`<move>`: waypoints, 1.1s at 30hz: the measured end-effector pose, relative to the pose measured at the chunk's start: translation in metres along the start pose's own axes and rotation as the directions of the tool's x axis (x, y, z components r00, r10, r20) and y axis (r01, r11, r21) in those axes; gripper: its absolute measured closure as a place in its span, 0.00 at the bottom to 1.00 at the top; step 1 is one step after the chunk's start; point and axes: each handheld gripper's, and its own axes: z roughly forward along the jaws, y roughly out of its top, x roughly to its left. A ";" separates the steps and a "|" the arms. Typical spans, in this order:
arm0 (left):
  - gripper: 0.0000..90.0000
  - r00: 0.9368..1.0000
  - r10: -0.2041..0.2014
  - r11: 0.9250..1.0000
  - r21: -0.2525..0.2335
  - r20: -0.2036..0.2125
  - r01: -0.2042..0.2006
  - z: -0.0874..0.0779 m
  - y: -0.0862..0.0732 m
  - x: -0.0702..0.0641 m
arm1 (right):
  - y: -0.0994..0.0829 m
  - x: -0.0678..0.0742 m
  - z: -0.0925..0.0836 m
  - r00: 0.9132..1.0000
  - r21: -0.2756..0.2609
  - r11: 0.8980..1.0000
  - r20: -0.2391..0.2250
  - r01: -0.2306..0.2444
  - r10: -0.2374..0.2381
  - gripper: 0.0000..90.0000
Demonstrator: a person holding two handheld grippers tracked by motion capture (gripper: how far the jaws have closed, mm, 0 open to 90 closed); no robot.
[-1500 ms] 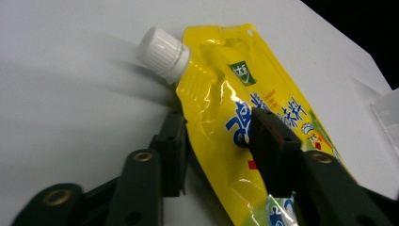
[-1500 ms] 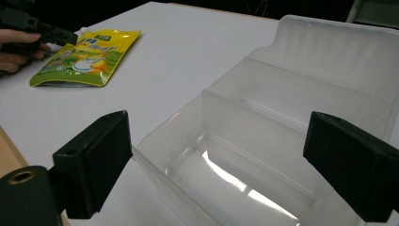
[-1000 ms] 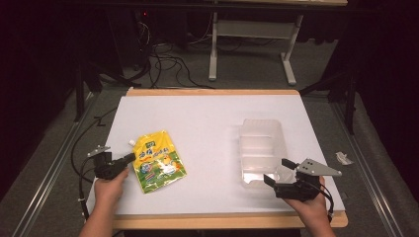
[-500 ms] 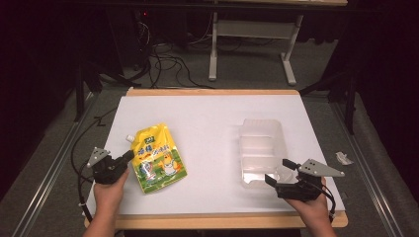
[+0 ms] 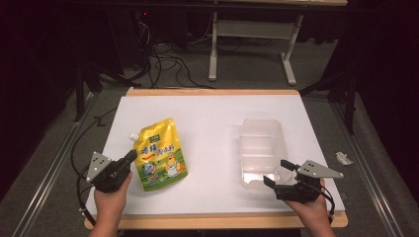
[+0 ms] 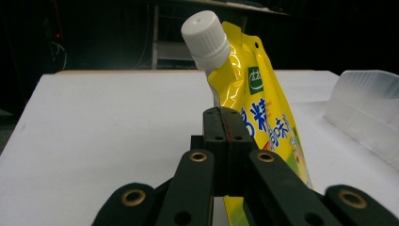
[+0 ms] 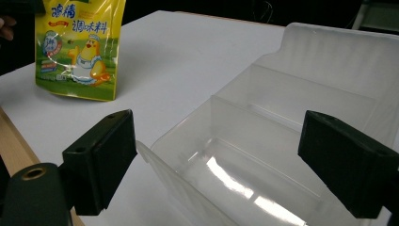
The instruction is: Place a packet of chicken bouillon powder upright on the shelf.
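Observation:
A yellow spouted pouch (image 5: 160,155) with a white cap is tilted up off the white table top (image 5: 212,118) at the left. My left gripper (image 5: 132,155) is shut on the pouch's left edge, just below the cap. In the left gripper view the jaws (image 6: 225,127) are pressed together on the pouch (image 6: 263,108), which rises behind them. A clear plastic tray (image 5: 262,148) lies at the right. My right gripper (image 5: 279,172) stands open at the tray's near end; its jaws (image 7: 226,174) straddle the tray's near corner (image 7: 329,61) without touching it. The pouch (image 7: 77,52) shows far left there.
The table has a wooden front edge (image 5: 217,221). Cables (image 5: 79,163) trail off the left side to the floor. A small white scrap (image 5: 342,158) lies beyond the right edge. Metal desk legs (image 5: 291,54) stand behind the table.
The left gripper has risen with the pouch, which went from lying flat to tilted up with its capped end high. The right gripper has not moved.

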 end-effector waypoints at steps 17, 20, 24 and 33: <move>1.00 0.995 0.086 0.996 -0.027 0.058 -0.084 -0.031 -0.003 -0.029 | 0.007 0.021 0.008 0.998 -0.001 0.999 -0.048 0.047 -0.047 0.14; 1.00 0.993 0.104 0.994 -0.023 0.057 -0.102 -0.034 -0.004 -0.031 | 0.013 0.031 0.014 0.996 -0.002 0.999 -0.076 0.053 -0.053 0.14; 1.00 0.990 0.125 0.992 -0.026 0.057 -0.124 -0.037 -0.005 -0.037 | 0.032 0.064 0.045 0.984 0.013 0.996 -0.159 0.089 -0.085 0.12; 1.00 0.979 0.183 0.983 -0.030 0.095 -0.181 -0.046 -0.007 -0.044 | 0.054 0.111 0.117 0.964 0.051 0.994 -0.252 0.101 -0.085 0.11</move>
